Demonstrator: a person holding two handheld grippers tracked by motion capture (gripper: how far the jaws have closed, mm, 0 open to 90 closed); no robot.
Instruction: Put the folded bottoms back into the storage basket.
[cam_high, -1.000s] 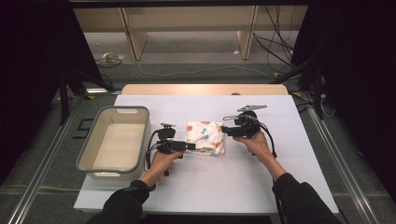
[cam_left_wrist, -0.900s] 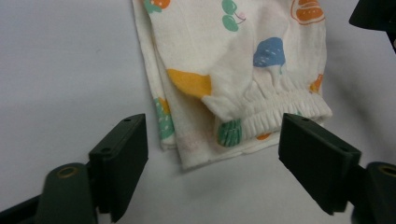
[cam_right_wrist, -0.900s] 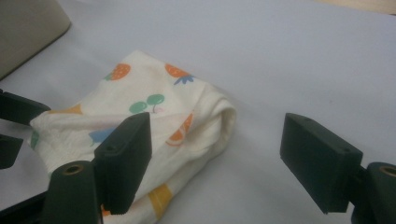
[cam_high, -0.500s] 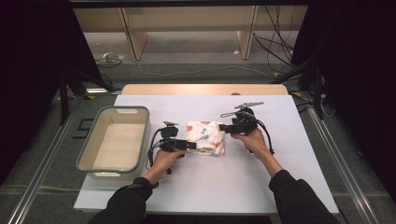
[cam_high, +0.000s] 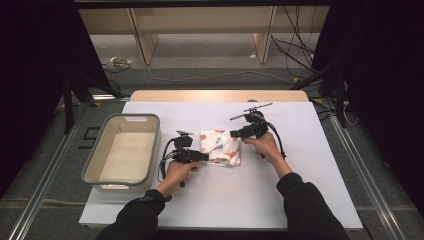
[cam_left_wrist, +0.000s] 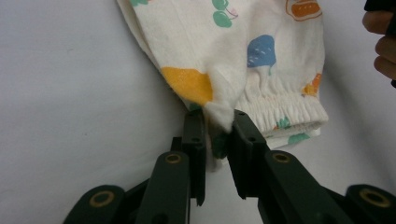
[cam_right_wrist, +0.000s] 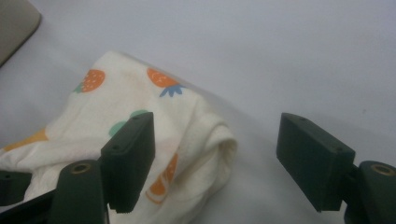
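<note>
Left gripper (cam_left_wrist: 215, 133) has just closed, pinching a fold of the fruit-print cloth (cam_high: 220, 147) lying mid-table beside the tub (cam_high: 100, 155), while the right gripper (cam_right_wrist: 219, 154) hangs open, narrowing, over its far corner.

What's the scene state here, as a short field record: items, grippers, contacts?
item: small cream fruit-print cloth garment, folded on the white table
bin: beige rectangular plastic tub, left of the garment, apart from it
left gripper: jaws have just been closing, now pinched on a fold at the garment's edge
right gripper: jaws open, garment's far corner between them, pads not pressing
</note>
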